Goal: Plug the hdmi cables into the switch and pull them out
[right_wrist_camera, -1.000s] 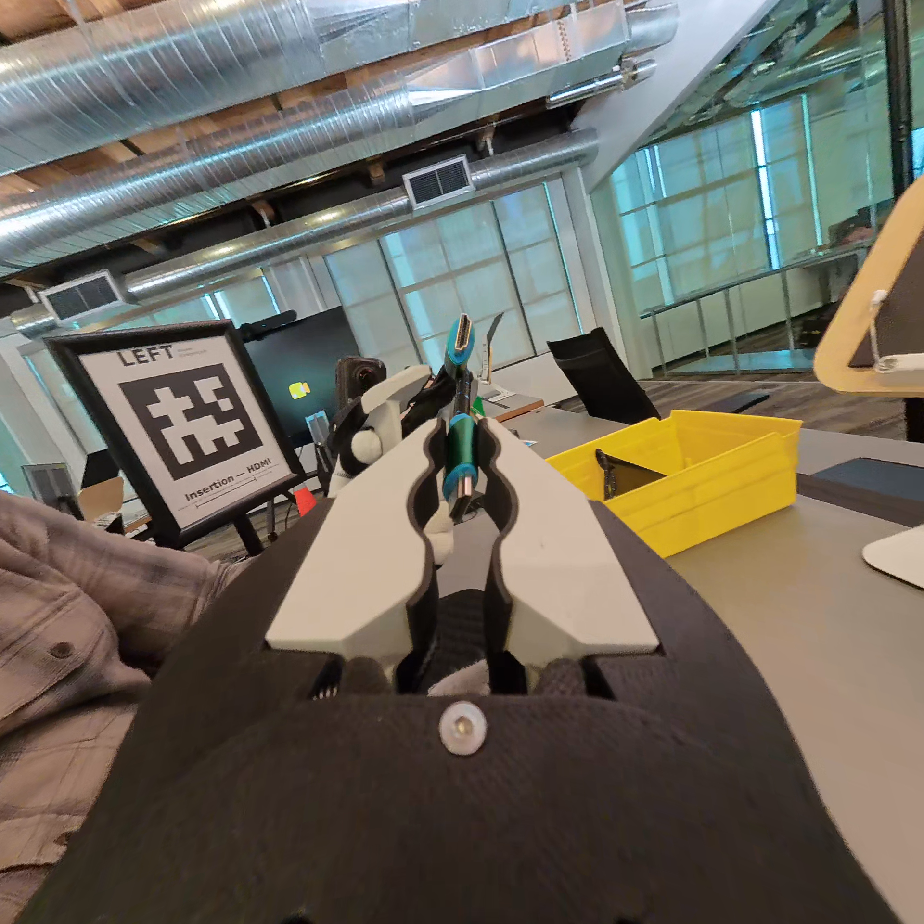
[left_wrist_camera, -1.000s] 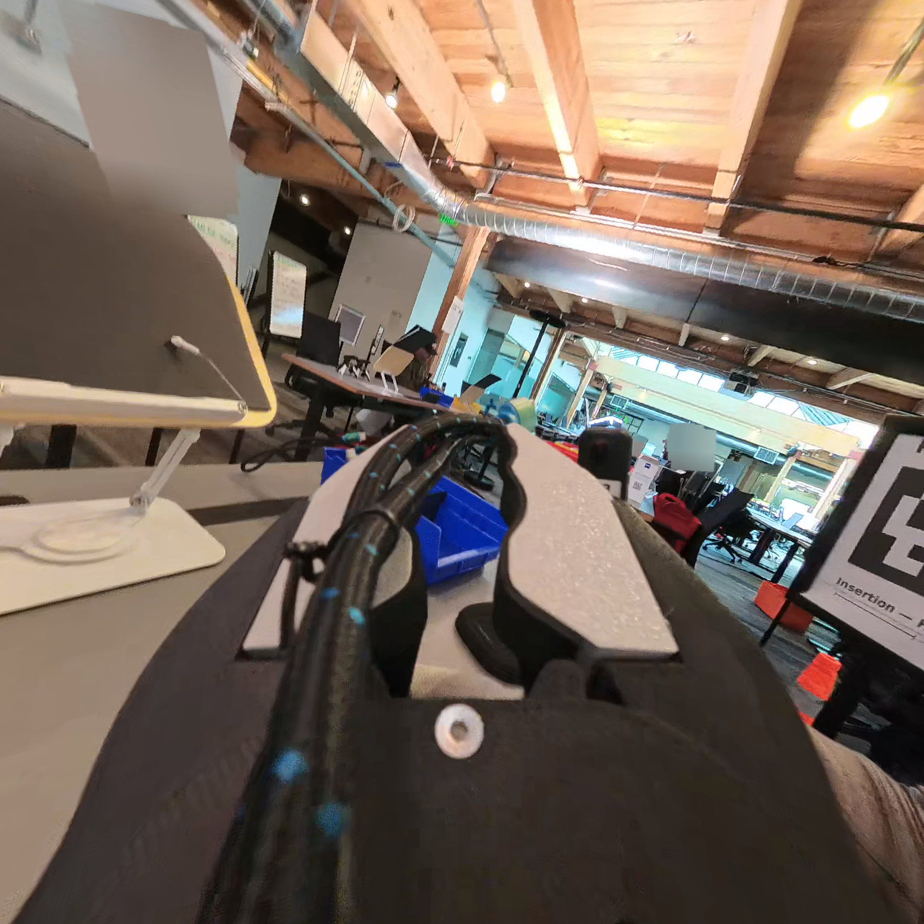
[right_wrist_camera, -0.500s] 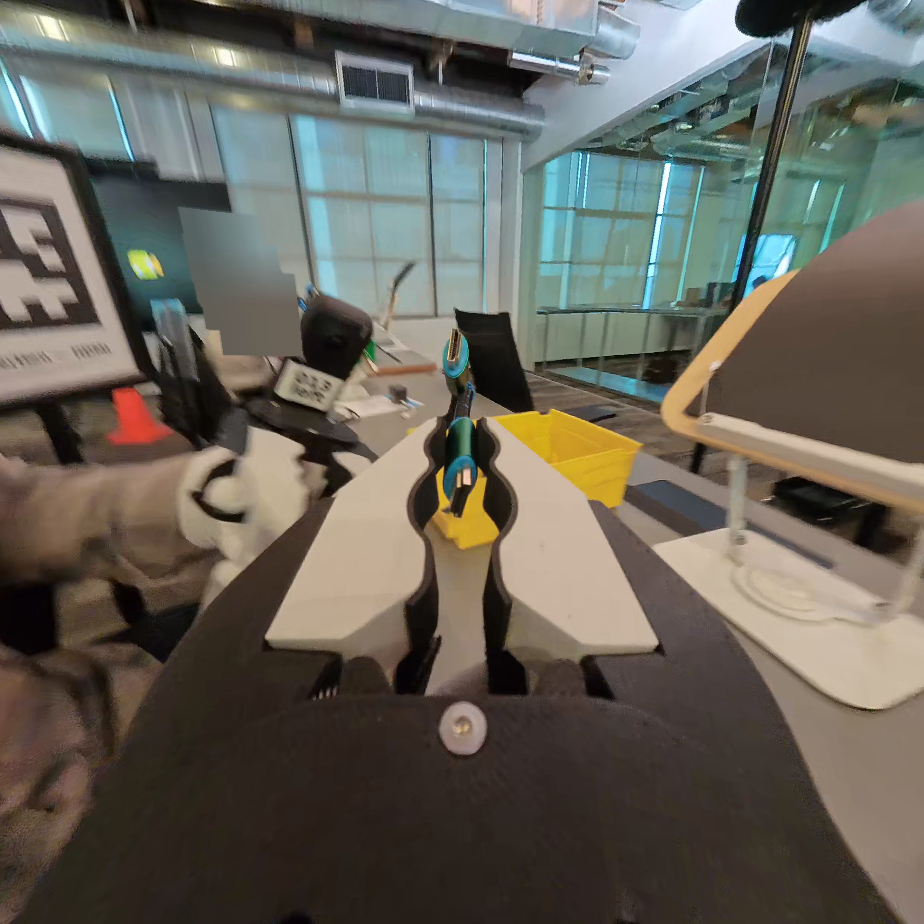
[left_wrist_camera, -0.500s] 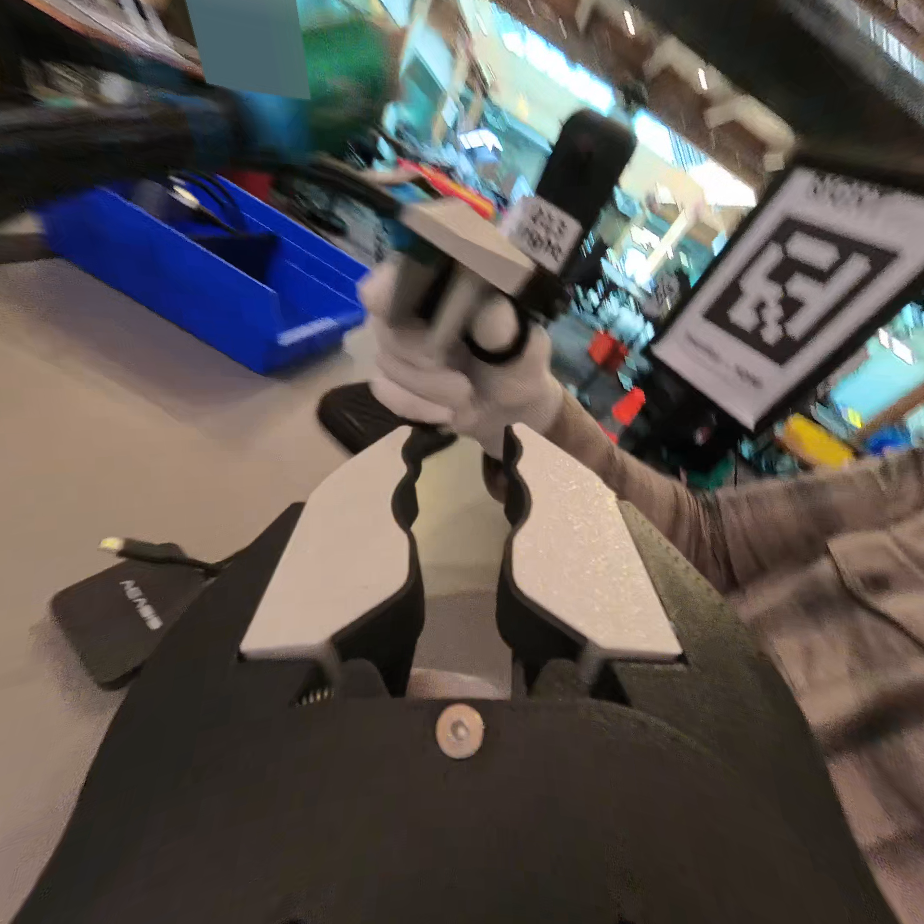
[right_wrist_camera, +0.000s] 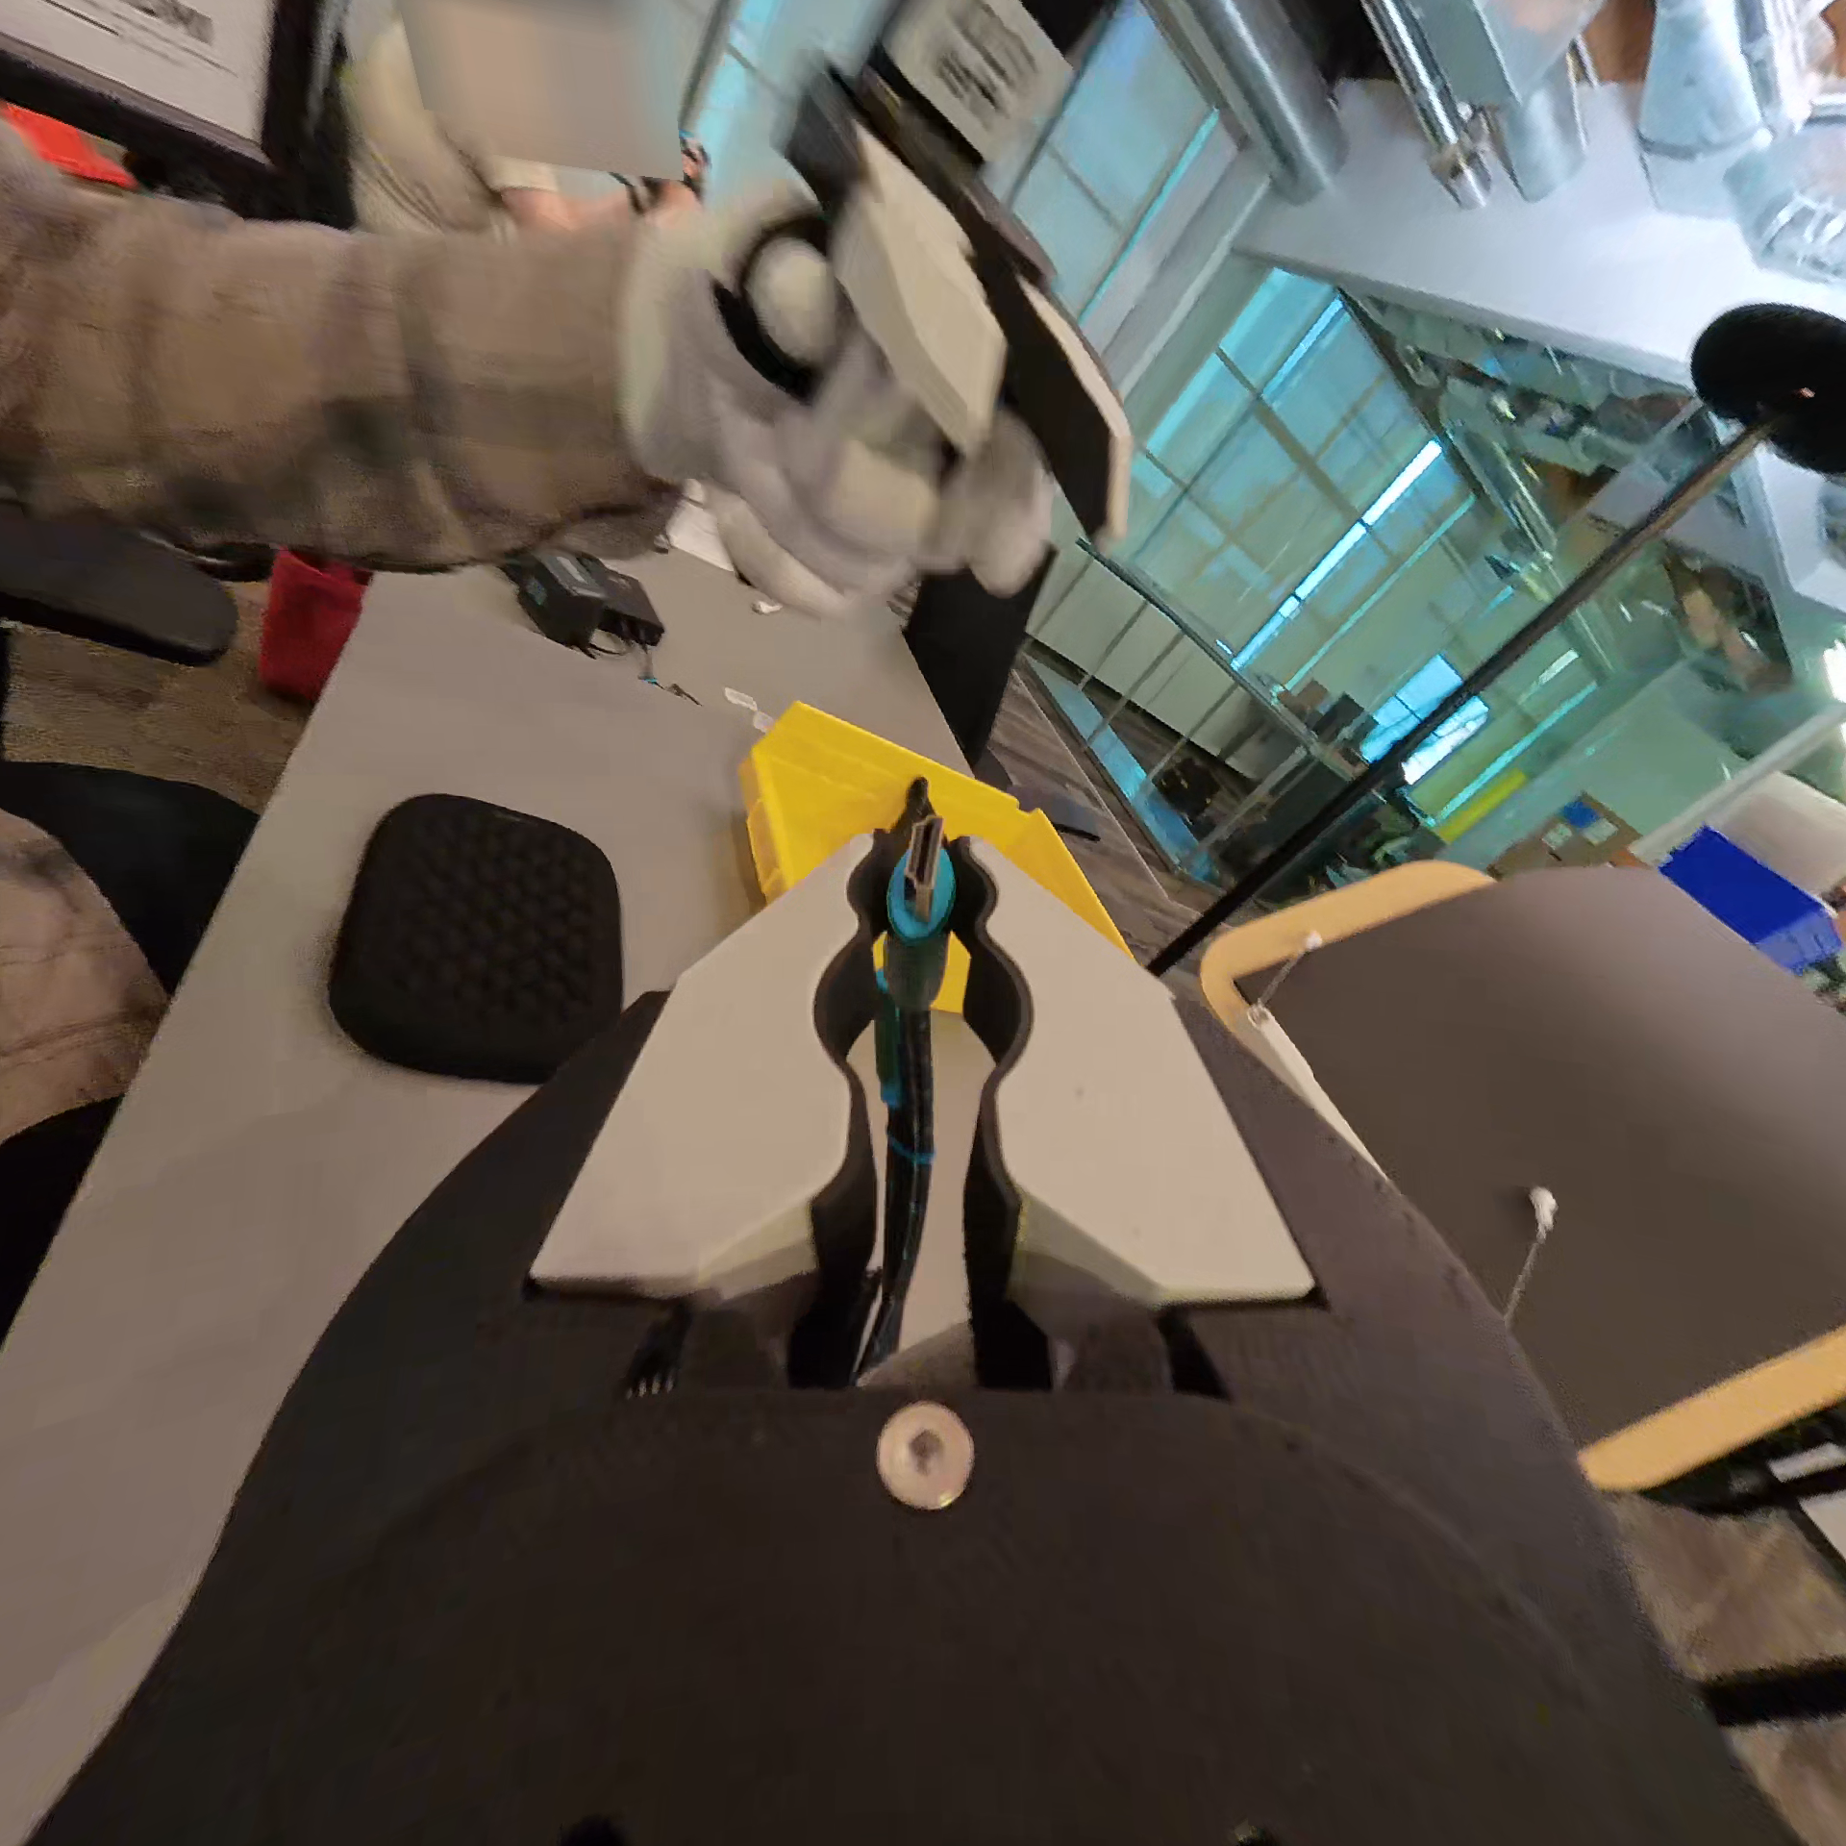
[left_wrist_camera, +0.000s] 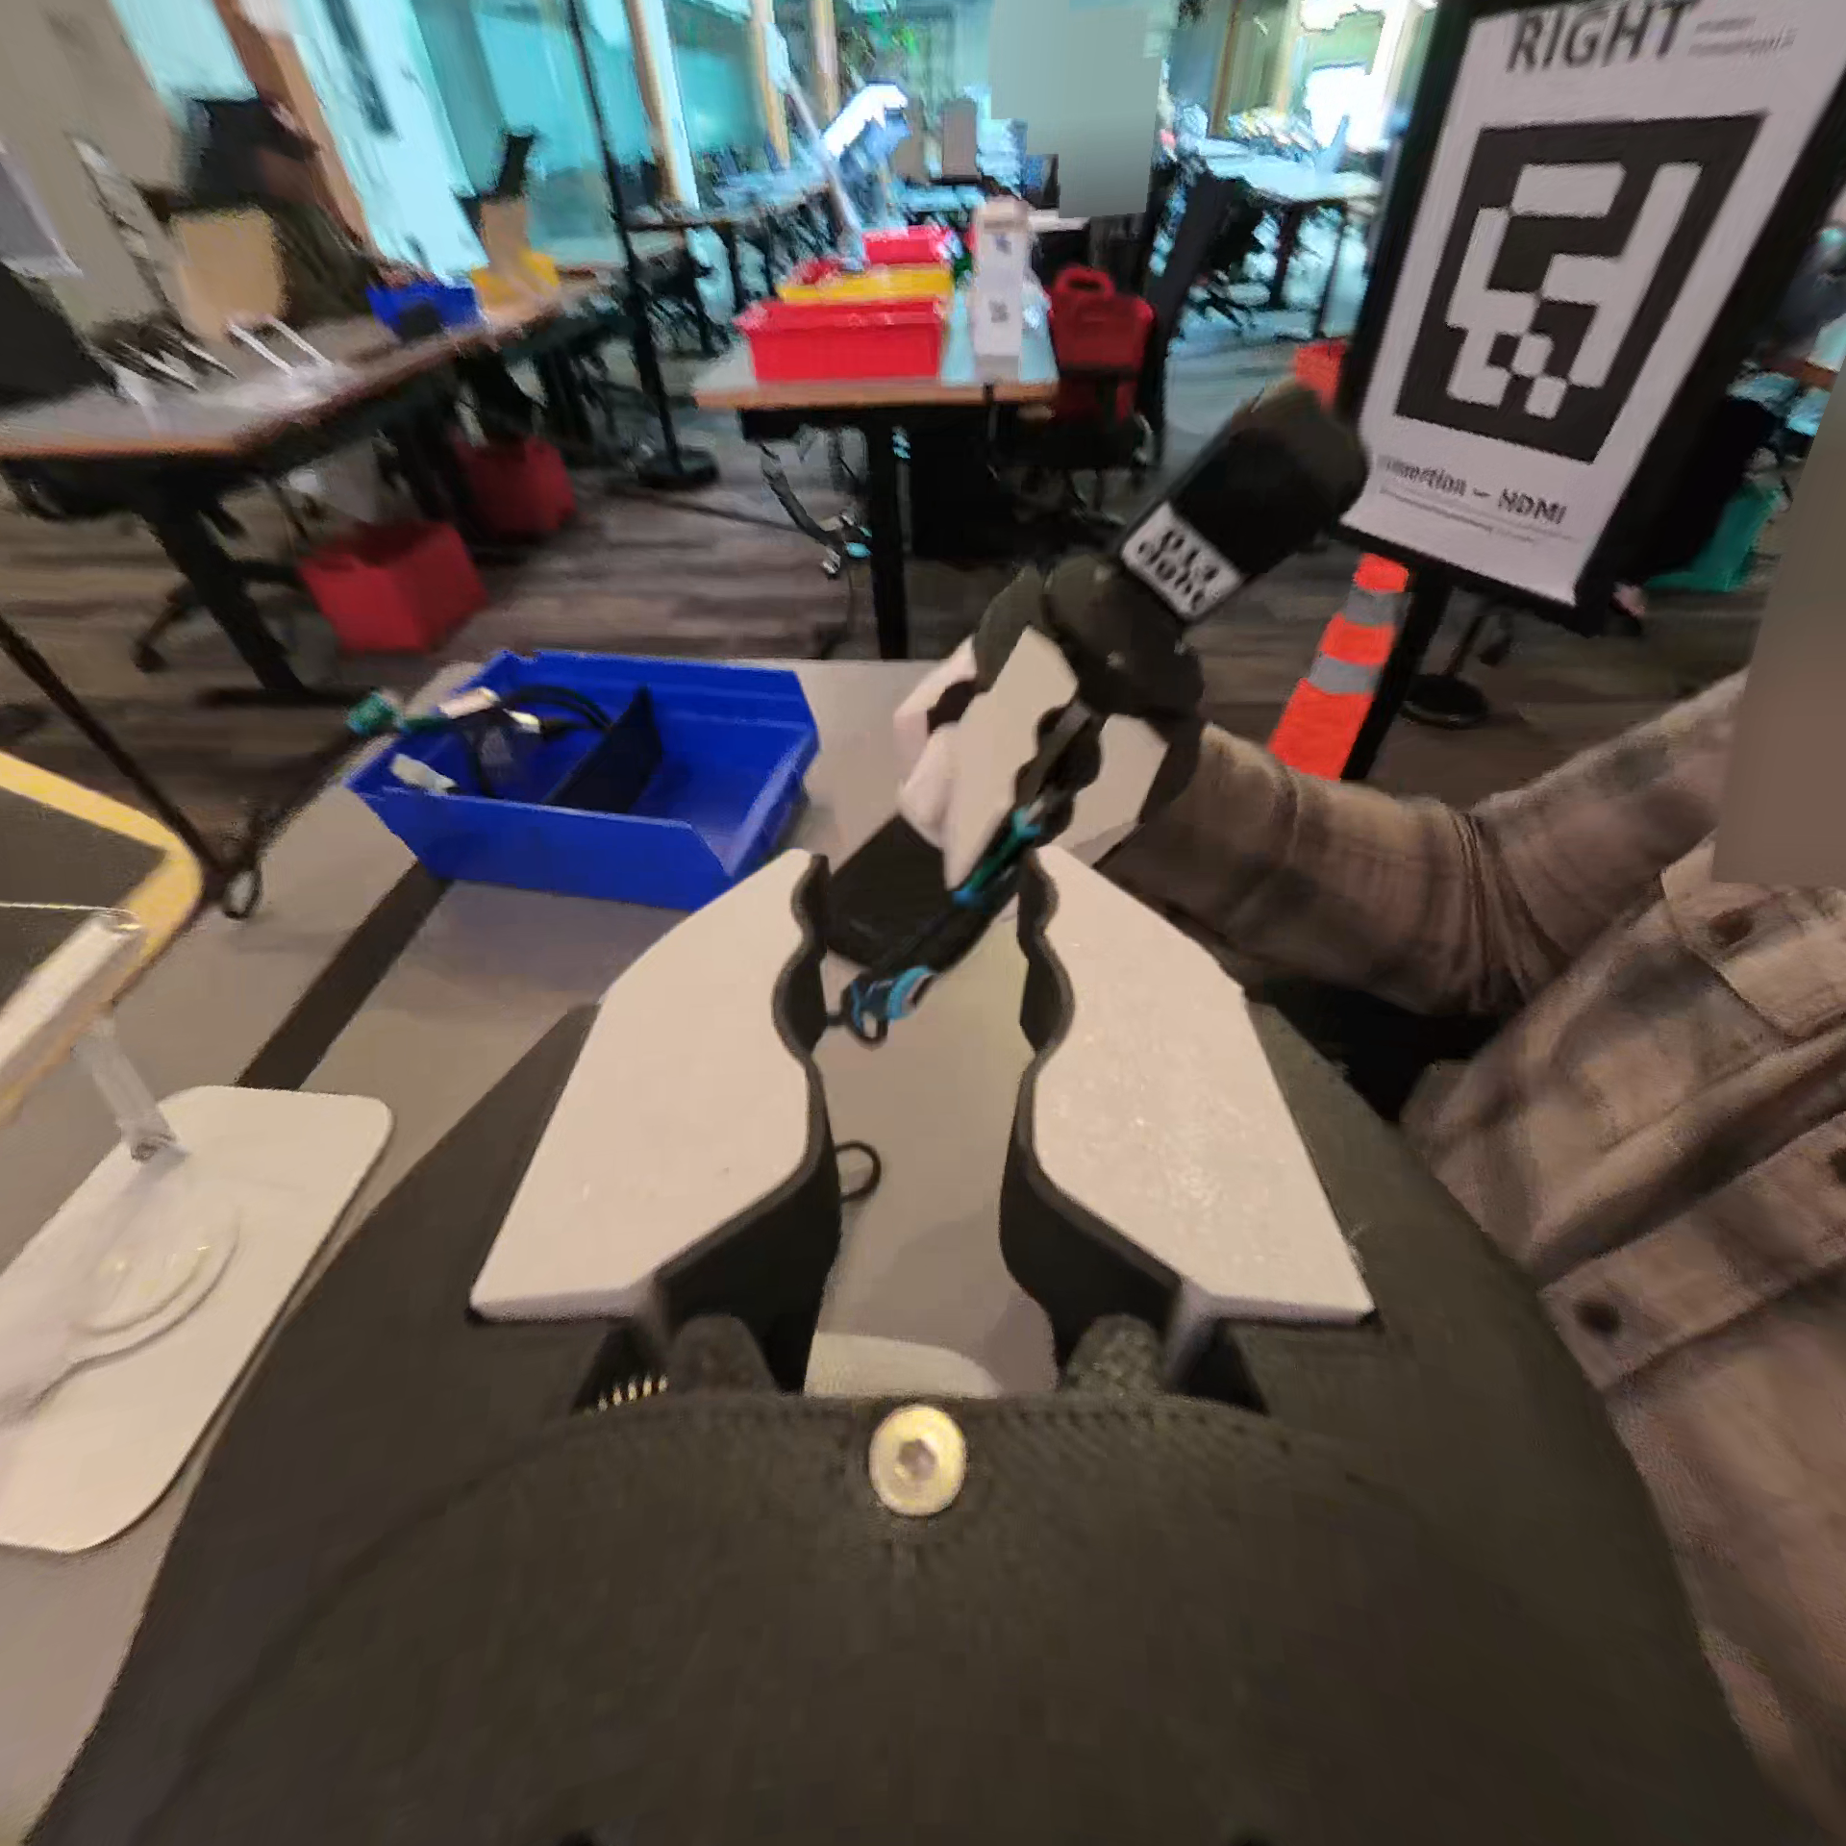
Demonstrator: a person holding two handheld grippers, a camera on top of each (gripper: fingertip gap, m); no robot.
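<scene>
My right gripper [right_wrist_camera: 921, 849] is shut on an HDMI cable plug [right_wrist_camera: 917, 889] with a blue collar. The plug's metal end sticks out past the fingertips, and the black braided cable runs back between the fingers. In the left wrist view the right gripper [left_wrist_camera: 1039, 779] hangs just ahead with the plug [left_wrist_camera: 889, 989] pointing down toward my left gripper [left_wrist_camera: 919, 879], which is open and empty. In the right wrist view the left gripper [right_wrist_camera: 959, 330] is blurred, high up in a white-gloved hand. A small black box with wires [right_wrist_camera: 584, 599] lies far off on the table.
A black pad [right_wrist_camera: 469, 939] lies on the grey table. A yellow bin [right_wrist_camera: 829, 789] stands beyond my right fingers. A blue bin [left_wrist_camera: 599, 789] with cables stands at the table's far edge. A board on a white stand [left_wrist_camera: 170, 1299] is at the left. A framed marker sign [left_wrist_camera: 1578, 300] is at the right. Left tips to right tips: about 8 cm.
The left view swung down from the ceiling to the table. The cable bundle no longer lies across the left fingers. The right gripper tilted over, still holding the plug.
</scene>
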